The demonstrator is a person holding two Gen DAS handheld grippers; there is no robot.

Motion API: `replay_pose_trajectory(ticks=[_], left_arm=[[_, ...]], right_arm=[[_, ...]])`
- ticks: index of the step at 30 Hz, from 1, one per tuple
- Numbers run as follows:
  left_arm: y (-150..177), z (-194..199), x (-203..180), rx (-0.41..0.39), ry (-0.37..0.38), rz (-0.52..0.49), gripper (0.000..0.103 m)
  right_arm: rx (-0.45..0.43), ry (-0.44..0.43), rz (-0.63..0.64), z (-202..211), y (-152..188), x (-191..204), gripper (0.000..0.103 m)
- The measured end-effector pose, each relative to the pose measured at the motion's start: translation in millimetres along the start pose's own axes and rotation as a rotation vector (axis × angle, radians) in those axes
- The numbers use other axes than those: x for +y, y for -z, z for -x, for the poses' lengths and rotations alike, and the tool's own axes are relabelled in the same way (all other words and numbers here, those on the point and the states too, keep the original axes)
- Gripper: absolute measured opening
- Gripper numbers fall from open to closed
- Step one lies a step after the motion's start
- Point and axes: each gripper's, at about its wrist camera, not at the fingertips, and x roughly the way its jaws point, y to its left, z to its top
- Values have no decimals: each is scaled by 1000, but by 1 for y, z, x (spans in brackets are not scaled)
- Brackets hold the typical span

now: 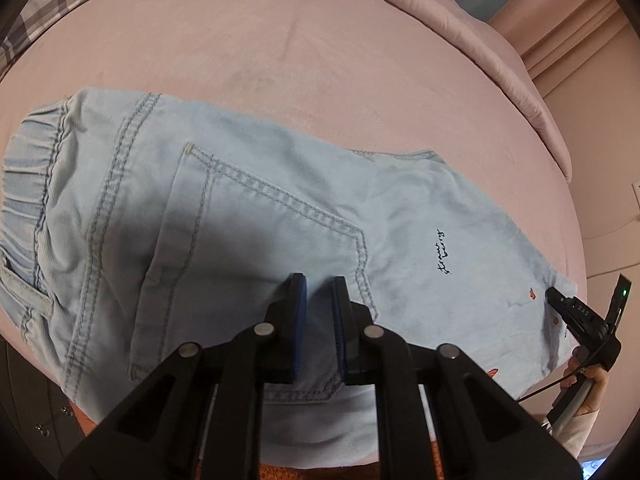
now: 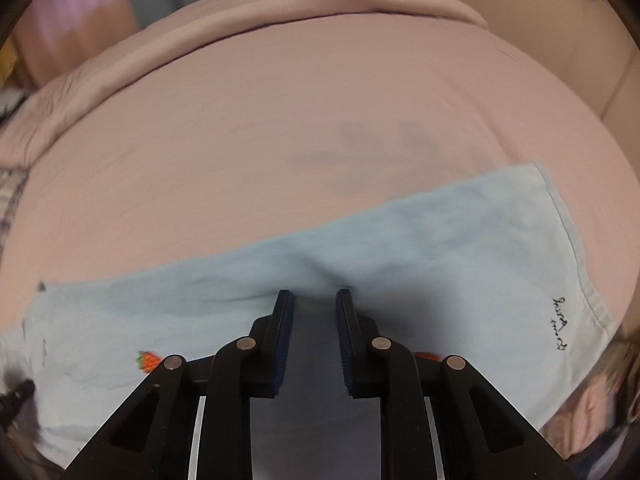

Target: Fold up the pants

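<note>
Left wrist view: light blue denim pants (image 1: 224,216) lie flat on a pink bed (image 1: 260,40), elastic waistband at left, back pocket in the middle. The left hand-held gripper (image 1: 319,286) is nearly shut, pinching cloth beside the pocket seam. Right wrist view, blurred: the pant legs (image 2: 400,240) stretch across the bed, hem at right. The right hand-held gripper (image 2: 314,300) is narrow, over the near edge; whether it grips cloth is unclear. The denim looks soft and light; edges and seams should give the firmest hold.
</note>
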Motion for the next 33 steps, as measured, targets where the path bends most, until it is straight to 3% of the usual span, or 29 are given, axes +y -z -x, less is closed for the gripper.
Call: replay_pose_trajectory(ticks=[3,7,9,19,33], left_arm=[[3,2,8,9,43,55,13],[4,4,15,22,95,99,13],[6,5,16,23,103,104,13],[6,6,2,28,55,75,13],[11,8,-16,50,44,43,14]], right_arm=[[-4,-26,-63,0,-3,-12,15],[-41,130,-58,3,1,-26,15],[-46,163,-58,3,2,-35,15],[-51,161,-118,6,4,-44,15],[-68,270,-160,12,7,-69,15]])
